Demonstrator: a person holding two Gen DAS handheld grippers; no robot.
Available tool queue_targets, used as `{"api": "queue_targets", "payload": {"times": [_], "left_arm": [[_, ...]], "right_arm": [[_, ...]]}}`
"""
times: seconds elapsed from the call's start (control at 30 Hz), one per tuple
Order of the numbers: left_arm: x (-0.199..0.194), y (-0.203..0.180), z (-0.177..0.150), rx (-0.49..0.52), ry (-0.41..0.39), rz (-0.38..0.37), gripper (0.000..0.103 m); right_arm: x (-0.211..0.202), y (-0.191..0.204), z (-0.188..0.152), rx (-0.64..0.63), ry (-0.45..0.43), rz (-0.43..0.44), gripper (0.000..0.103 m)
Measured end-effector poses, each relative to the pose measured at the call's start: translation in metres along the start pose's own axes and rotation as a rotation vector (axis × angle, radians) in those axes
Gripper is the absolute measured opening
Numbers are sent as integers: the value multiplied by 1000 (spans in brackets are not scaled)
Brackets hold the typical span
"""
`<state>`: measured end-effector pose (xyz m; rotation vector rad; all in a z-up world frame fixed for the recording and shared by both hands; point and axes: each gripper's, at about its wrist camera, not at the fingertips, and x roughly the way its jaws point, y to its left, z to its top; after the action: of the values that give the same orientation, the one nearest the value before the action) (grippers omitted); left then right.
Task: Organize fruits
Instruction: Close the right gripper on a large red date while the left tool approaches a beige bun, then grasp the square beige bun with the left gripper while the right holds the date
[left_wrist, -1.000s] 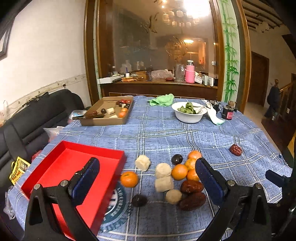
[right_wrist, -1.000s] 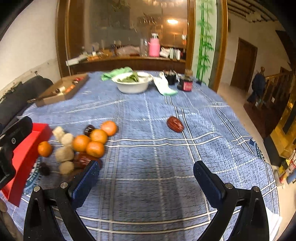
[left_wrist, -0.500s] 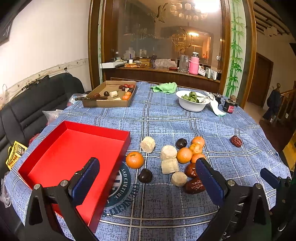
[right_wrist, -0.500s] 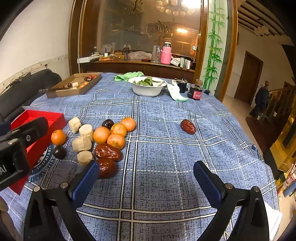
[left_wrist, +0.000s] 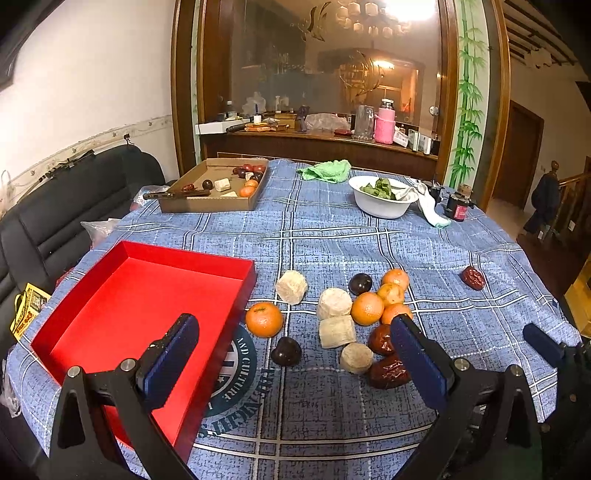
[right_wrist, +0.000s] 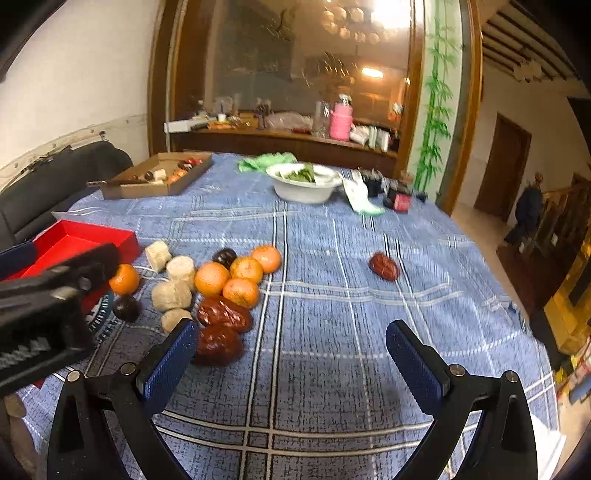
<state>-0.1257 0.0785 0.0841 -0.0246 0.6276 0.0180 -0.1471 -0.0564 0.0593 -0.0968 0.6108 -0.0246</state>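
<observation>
Left wrist view: left tool (left_wrist: 293, 352) and right tool (right_wrist: 291, 354) spread wide, empty.

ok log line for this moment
left claw open, empty | right claw open, empty | red tray empty | fruits loose on tablecloth

White wall (left_wrist: 92, 74), black sofa (left_wrist: 55, 206) at left, wood-framed glass partition (left_wrist: 314, 74), bamboo-painted pillar (left_wrist: 469, 103), bright ceiling light (left_wrist: 406, 7)

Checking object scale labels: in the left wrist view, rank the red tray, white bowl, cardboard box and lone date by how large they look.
1. Red tray, nearest the camera, which inflates it.
2. Cardboard box.
3. White bowl; it sits about as far away as the box, so that order seems fair.
4. Lone date, clearly smallest.
</observation>
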Motion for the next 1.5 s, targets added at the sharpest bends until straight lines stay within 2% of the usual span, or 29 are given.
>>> {"api": "queue_targets", "payload": {"times": [0.1, 0.23, 0.4, 0.47, 0.67, 0.73, 0.9, 1.2, 1.27, 1.33, 1.4, 1.5], "left_arm": [[2, 2, 0, 4, 0, -22, 103], [6, 23, 6, -49, 11, -49, 103], [15, 62, 10, -153, 22, -44, 103], [20, 68, 9, -166, 39, -44, 103], [30, 62, 6, -139, 73, -98, 102], [31, 59, 5, -126, 75, -131, 96], [40, 52, 2, -117, 113, -184, 87], [53, 41, -3, -86, 165, -219, 84], [56, 37, -3, -71, 174, -230, 78], [60, 33, -5, -54, 198, -255, 59], [63, 32, -6, -47, 220, -275, 47], [64, 31, -8, -37, 232, -286, 45]], "right_arm": [[-4, 7, 4, -52, -30, 15, 103], [0, 7, 9, -78, 24, 105, 101], [9, 4, 9, -106, 69, 175, 83], [14, 6, 8, -111, 92, 207, 81], [31, 16, 8, -137, 150, 262, 77], [36, 17, 5, -132, 178, 294, 76], [53, 26, -4, -134, 268, 350, 56], [66, 32, 0, -124, 314, 367, 58], [68, 33, 0, -130, 320, 365, 58], [70, 34, 0, -135, 325, 366, 58], [71, 32, 0, -130, 331, 371, 57], [69, 29, -1, -121, 334, 377, 57]]}}
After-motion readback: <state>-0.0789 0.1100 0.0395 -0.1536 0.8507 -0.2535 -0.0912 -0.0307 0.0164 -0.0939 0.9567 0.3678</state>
